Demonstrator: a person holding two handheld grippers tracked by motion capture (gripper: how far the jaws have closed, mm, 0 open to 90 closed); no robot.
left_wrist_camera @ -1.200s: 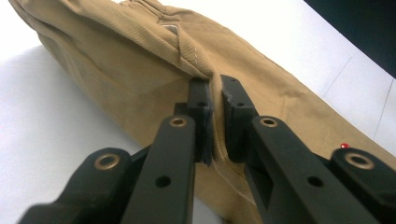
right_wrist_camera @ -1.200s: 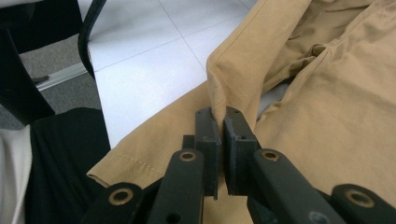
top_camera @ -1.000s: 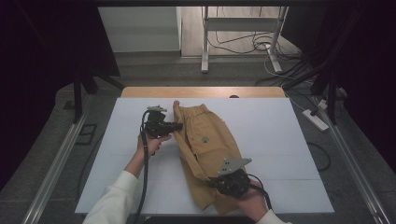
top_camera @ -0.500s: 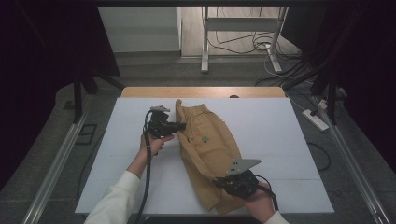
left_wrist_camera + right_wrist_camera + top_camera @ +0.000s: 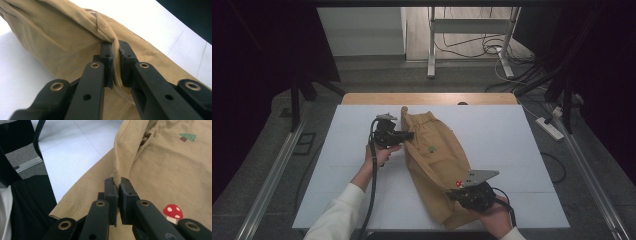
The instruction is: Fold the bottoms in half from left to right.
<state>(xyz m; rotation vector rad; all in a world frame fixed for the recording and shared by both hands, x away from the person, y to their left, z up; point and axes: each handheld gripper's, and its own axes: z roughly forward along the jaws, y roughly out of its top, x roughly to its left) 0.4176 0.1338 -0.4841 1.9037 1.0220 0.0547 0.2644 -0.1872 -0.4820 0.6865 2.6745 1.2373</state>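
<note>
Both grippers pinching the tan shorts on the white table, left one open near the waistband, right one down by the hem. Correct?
Not quite: the left gripper is not open. The left gripper view shows its jaws shut on a fold of the tan shorts. The rest holds: the right gripper pinches the fabric near the hem, on the white table.

text: none legible | signs: tree and mushroom prints on tan garment

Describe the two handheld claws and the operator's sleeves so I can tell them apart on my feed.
Both are black. The left claw trails a black cable down along a white sleeve. The right claw carries a grey three-cornered plate on top, with a black cable looping behind it. Each has two black jaws with brass-coloured rivets.
</note>
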